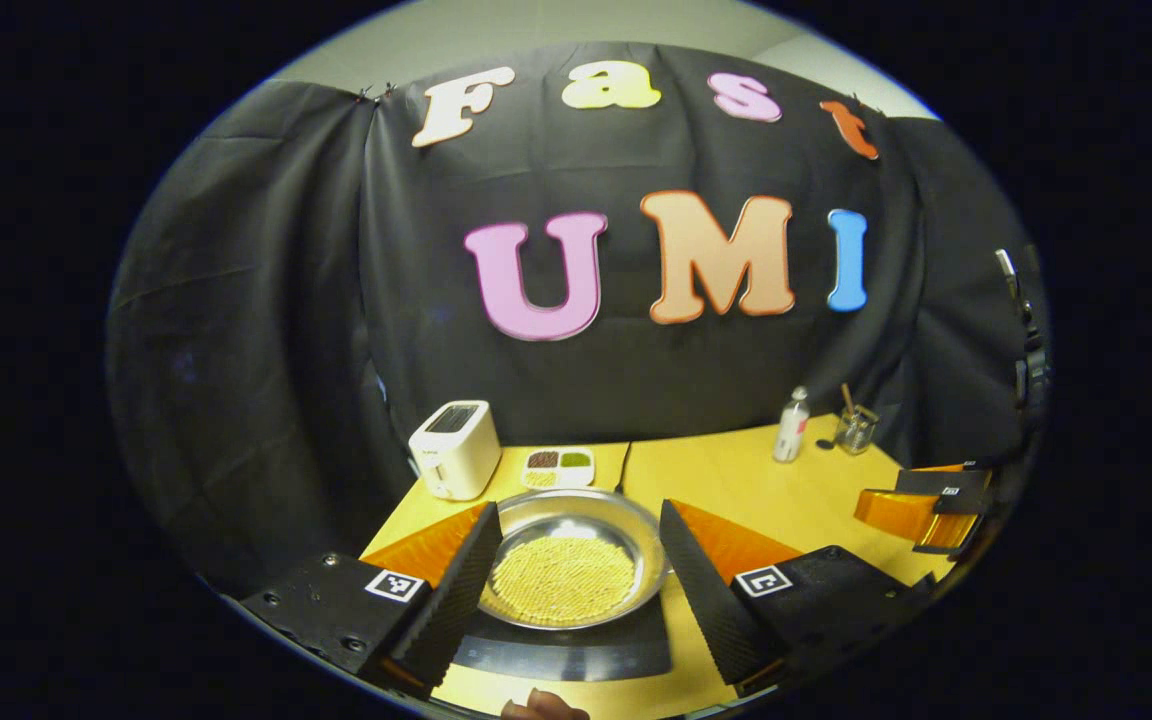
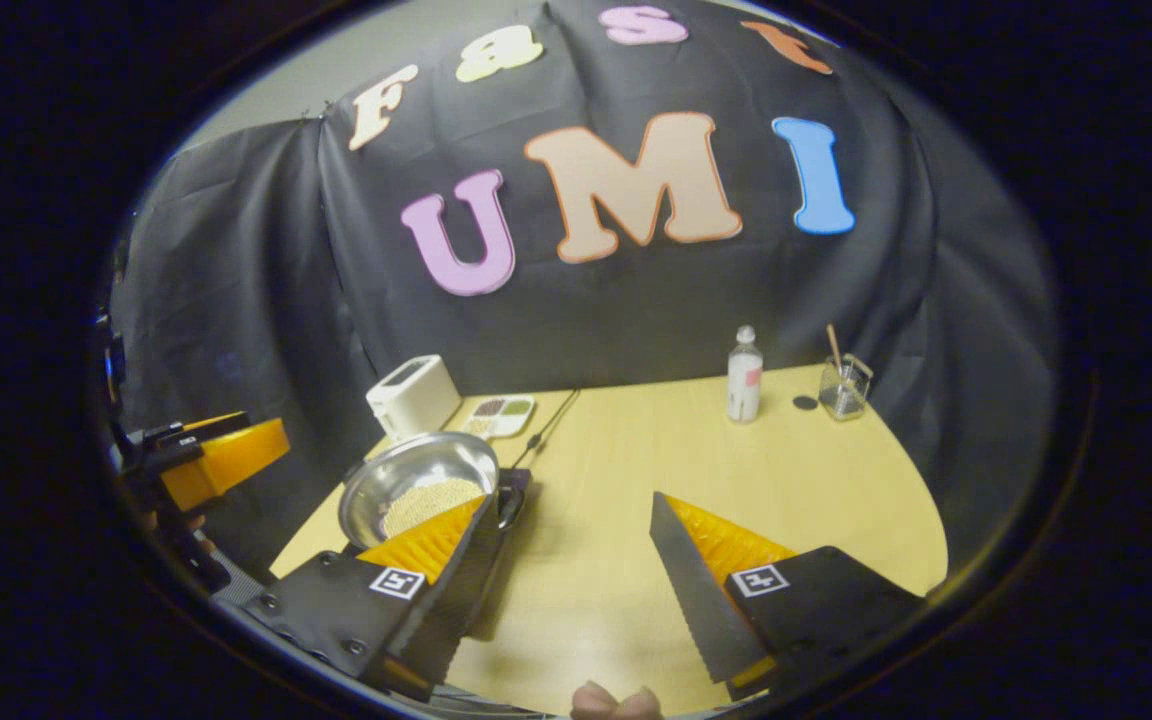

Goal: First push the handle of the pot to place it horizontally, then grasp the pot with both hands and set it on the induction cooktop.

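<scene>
Both grippers wide — pot [image 1: 576, 570] between left gripper [image 1: 576, 590] fingers, left of right gripper [image 2: 576, 590].

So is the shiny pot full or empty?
Not empty, not full. The pot sits upright on the cooktop with a low layer of small yellowish grains across its bottom; bare metal wall shows above them.

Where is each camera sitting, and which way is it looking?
Left gripper view: rides on the left gripper, looking forward between its open fingers at the pot on the cooktop; a fingertip shows at the bottom.
Right gripper view: rides on the right gripper, facing the table, pot to its left; fingertips show at the bottom.
Shared: pot, toaster, bottle, glass jar.
</scene>
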`<state>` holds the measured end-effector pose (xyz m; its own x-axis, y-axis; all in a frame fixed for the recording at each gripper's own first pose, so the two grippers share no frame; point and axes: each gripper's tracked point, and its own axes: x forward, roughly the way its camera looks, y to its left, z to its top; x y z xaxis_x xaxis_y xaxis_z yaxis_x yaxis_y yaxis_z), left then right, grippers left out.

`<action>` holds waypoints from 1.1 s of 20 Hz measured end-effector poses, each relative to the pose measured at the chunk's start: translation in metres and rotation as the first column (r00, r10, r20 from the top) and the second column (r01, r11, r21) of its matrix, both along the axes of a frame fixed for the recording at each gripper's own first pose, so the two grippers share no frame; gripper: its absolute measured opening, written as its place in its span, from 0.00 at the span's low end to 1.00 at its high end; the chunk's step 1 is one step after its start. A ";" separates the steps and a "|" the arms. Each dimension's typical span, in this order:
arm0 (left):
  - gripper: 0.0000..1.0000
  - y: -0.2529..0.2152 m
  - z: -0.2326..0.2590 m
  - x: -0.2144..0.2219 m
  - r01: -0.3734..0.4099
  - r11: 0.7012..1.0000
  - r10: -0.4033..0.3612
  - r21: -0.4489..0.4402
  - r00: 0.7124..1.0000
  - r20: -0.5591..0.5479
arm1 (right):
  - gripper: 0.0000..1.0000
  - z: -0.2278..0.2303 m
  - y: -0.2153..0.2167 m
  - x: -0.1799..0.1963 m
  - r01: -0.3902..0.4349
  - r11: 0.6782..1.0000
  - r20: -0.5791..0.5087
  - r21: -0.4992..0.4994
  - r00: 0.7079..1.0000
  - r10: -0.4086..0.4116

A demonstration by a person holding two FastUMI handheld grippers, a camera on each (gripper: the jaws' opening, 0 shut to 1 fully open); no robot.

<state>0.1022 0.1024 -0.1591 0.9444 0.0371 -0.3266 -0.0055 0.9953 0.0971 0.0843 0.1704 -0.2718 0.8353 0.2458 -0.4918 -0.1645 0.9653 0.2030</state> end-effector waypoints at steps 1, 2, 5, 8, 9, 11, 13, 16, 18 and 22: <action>0.97 -0.010 0.014 -0.002 0.008 1.000 -0.008 -0.012 1.000 0.023 | 0.93 0.016 -0.008 -0.001 0.009 1.000 0.029 -0.009 1.000 -0.009; 0.97 -0.019 0.028 -0.004 0.023 1.000 -0.022 -0.021 0.999 0.047 | 0.95 0.035 -0.012 -0.004 0.020 1.000 0.063 -0.006 0.998 -0.020; 0.97 -0.031 0.076 -0.016 0.047 0.999 -0.043 -0.022 0.990 0.131 | 0.93 0.094 -0.022 -0.014 0.046 0.999 0.192 0.002 0.980 -0.045; 0.99 -0.029 0.122 -0.037 0.050 0.998 -0.041 -0.033 0.969 0.243 | 0.94 0.148 -0.027 -0.037 0.067 0.998 0.312 -0.015 0.948 -0.059; 0.96 -0.027 0.133 -0.046 0.053 0.998 -0.042 -0.033 0.963 0.266 | 0.92 0.158 -0.023 -0.049 0.063 0.998 0.327 -0.019 0.943 -0.054; 0.98 -0.023 0.148 -0.071 0.053 0.998 -0.042 -0.029 0.953 0.299 | 0.92 0.181 -0.021 -0.069 0.065 0.998 0.374 -0.025 0.926 -0.051; 0.98 -0.021 0.149 -0.091 0.066 0.997 -0.056 -0.024 0.950 0.307 | 0.92 0.206 -0.024 -0.092 0.097 0.995 0.448 -0.037 0.892 -0.070; 0.98 -0.030 0.149 -0.118 0.098 0.994 -0.079 -0.039 0.938 0.337 | 0.94 0.214 -0.030 -0.125 0.148 0.983 0.503 -0.106 0.861 -0.076; 0.96 -0.021 0.147 -0.131 0.076 0.996 -0.060 -0.038 0.945 0.321 | 0.95 0.203 -0.018 -0.141 0.126 0.983 0.461 -0.131 0.886 -0.053; 0.97 -0.009 0.156 -0.146 0.057 0.998 -0.049 -0.013 0.936 0.348 | 0.95 0.221 -0.011 -0.145 0.128 0.988 0.473 -0.088 0.878 -0.072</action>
<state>-0.0435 0.0932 -0.0026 0.9996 -0.0197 0.0224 0.0179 0.9970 0.0757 -0.0611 0.1598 -0.0507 0.9917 0.1150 -0.0578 -0.1143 0.9933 0.0155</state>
